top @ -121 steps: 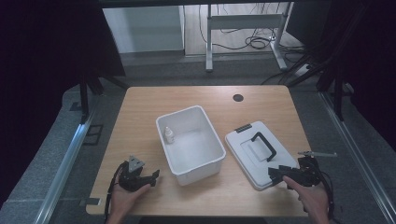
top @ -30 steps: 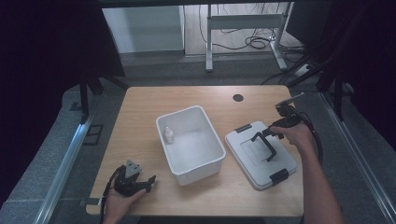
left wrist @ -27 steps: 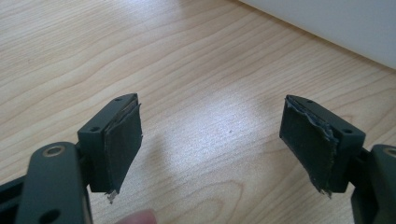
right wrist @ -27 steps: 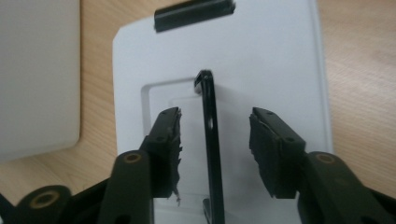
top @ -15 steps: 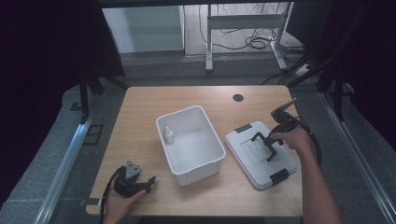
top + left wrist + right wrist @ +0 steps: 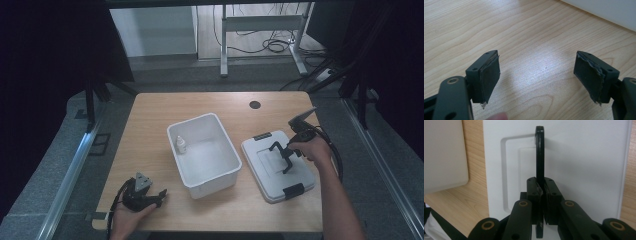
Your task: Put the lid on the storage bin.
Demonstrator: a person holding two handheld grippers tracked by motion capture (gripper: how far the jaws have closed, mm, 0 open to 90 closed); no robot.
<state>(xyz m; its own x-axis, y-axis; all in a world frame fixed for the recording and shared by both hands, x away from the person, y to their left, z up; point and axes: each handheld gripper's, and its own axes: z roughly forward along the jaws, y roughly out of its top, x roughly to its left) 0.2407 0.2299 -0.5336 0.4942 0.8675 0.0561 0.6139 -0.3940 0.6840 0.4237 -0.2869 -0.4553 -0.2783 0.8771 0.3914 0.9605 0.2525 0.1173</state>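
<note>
Black plastic is what I have pinched now: the lid's handle (image 6: 539,152) stands up on edge between my right gripper's (image 6: 541,192) pads, the jaws clenched tight on it with no gap in the right gripper view. Four seconds ago this gripper sat at the near right edge of the table, below the lid, holding nothing; a second ago it had come round to the handle, and since then it has barely shifted, so I judge the closing is what just finished. In the high view the right gripper (image 6: 289,150) sits over the middle of the white lid (image 6: 280,167), which lies flat on the table just right of the bin (image 6: 204,152), apart from it, with its two black latches at the far and near ends.

That means the grasp is made and the lid is mine to lift. I judge the next step is to carry it over the bin and set it down squarely.

Inside the bin a small white bottle (image 6: 180,145) stands against the left wall.

My left gripper (image 6: 150,195) rests at the near left of the table (image 6: 150,120), unmoved over these seconds, jaws spread wide over bare wood with nothing between them.
</note>
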